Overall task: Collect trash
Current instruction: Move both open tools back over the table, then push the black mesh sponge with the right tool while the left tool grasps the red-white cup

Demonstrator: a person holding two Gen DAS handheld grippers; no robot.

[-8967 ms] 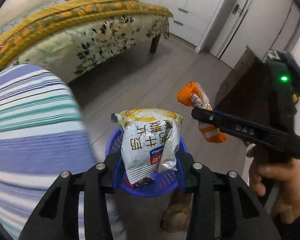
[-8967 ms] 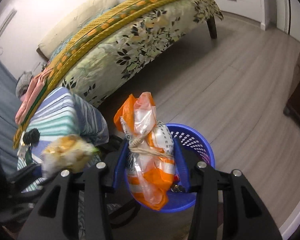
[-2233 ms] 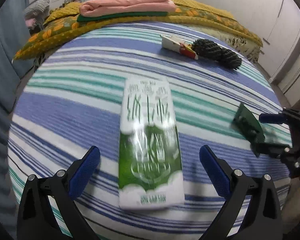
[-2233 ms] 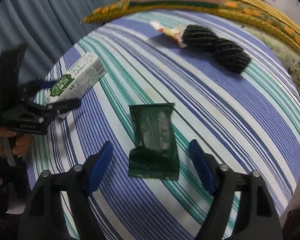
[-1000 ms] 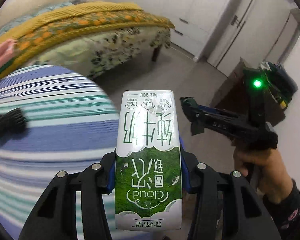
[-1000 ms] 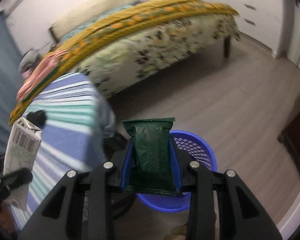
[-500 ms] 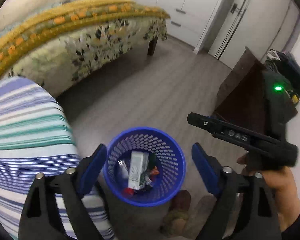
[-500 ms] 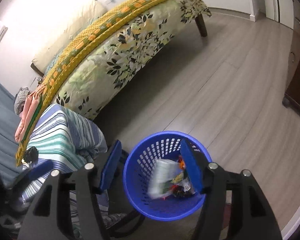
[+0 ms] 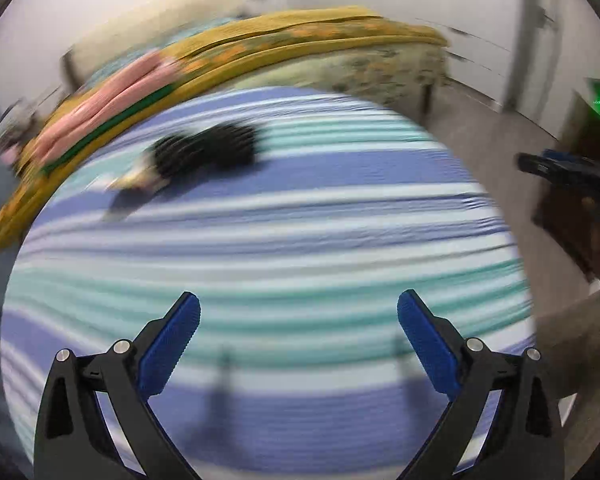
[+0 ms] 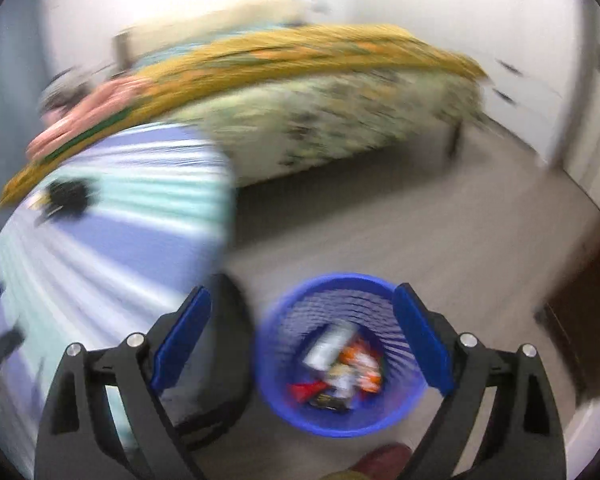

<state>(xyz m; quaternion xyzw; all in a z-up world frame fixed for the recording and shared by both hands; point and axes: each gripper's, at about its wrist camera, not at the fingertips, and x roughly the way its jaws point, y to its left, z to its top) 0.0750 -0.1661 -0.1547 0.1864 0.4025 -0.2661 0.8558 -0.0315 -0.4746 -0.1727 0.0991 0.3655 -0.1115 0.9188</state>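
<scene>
My left gripper is open and empty above a round table with a blue, teal and white striped cloth. A black netted object lies at the table's far side with a small wrapper beside it, both blurred. My right gripper is open and empty over a blue mesh bin on the floor. The bin holds several pieces of trash, among them a milk carton and wrappers. The black object also shows in the right wrist view.
A bed with a yellow floral cover stands behind the table, with pink folded cloth on it. Grey wood floor lies around the bin. A dark cabinet stands at the right. The right gripper's body shows at the right edge.
My left gripper has swung from over the bin back to the striped table. My right gripper has turned left while staying over the bin. Both views are motion blurred.
</scene>
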